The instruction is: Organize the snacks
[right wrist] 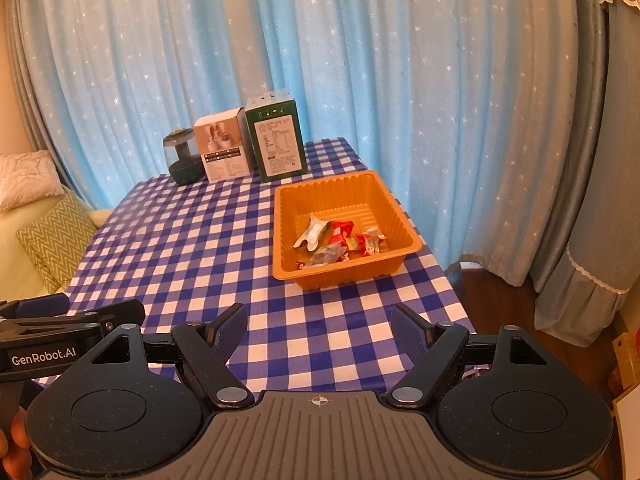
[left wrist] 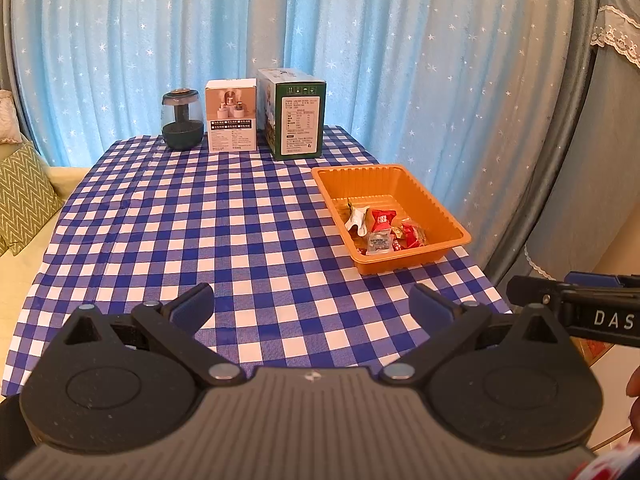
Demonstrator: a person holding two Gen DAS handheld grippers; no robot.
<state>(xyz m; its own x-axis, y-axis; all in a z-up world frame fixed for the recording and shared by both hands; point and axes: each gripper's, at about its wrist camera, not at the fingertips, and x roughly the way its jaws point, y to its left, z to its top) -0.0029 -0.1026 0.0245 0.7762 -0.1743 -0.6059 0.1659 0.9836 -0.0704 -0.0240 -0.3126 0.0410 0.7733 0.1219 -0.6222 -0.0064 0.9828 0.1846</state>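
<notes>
An orange plastic tray (left wrist: 448, 216) (right wrist: 288, 236) stands on the right side of the checked table. Several wrapped snacks (left wrist: 380, 228) (right wrist: 340, 240), red, white and clear, lie in it. My left gripper (left wrist: 314, 304) hovers open over the table's near edge, nothing between its blue pads. My right gripper (right wrist: 318, 326) hangs open and empty too, near the front right of the table, short of the tray. Each gripper shows at the edge of the other's view: right gripper (left wrist: 576, 304), left gripper (right wrist: 68, 320).
At the table's far edge stand a dark glass jar (left wrist: 181, 119) (right wrist: 183, 158), a white box (left wrist: 231, 116) (right wrist: 224, 150) and a taller green box (left wrist: 296, 114) (right wrist: 278, 140). Blue starred curtains hang behind. A sofa with cushions (left wrist: 24, 196) lies left.
</notes>
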